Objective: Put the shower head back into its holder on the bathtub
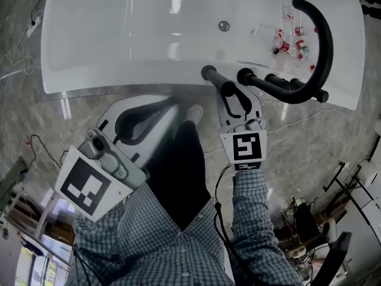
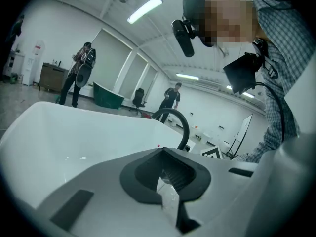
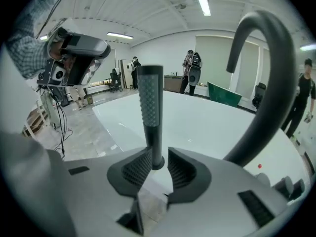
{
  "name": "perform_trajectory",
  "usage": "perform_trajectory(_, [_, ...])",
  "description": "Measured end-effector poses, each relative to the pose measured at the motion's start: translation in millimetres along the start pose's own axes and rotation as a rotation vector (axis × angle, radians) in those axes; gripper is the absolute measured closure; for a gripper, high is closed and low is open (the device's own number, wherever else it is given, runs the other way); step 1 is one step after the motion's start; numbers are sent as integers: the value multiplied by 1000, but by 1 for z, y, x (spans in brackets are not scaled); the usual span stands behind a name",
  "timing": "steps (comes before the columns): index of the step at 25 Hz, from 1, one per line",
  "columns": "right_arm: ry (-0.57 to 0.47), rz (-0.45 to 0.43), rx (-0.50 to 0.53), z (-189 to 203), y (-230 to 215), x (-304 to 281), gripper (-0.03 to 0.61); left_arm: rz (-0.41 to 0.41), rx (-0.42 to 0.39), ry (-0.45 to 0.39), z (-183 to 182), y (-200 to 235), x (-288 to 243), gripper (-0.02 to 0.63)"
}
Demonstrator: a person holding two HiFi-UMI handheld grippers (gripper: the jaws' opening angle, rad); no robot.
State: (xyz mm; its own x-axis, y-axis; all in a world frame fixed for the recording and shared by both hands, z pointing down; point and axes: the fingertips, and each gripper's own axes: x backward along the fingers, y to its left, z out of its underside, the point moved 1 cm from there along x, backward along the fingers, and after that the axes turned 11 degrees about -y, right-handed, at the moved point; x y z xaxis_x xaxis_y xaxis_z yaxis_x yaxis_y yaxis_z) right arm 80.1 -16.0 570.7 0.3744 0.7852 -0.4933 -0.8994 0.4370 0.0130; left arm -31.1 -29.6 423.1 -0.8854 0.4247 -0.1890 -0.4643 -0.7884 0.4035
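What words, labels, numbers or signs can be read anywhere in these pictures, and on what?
No text can be read.
Small bottles: labels too small to read.
Two marker squares: black-and-white patterns only, no letters.

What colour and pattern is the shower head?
The shower head is black with a dotted texture on its upper part; right gripper view shows it best.

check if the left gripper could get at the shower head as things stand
Probably not yet: the right gripper has its open jaws either side of the shower head at the bathtub rim, and the left gripper is shut.
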Motion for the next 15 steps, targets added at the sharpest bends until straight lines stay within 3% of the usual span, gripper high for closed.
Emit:
perform_trajectory(4, [-57,54,-6,-32,-9,27,541,6,-25,-12,-22,-13,2,603])
perform_trajectory(15, [-258,124,-111,-157,-32,101,555,43,-119,-47,-99,-59,18,603])
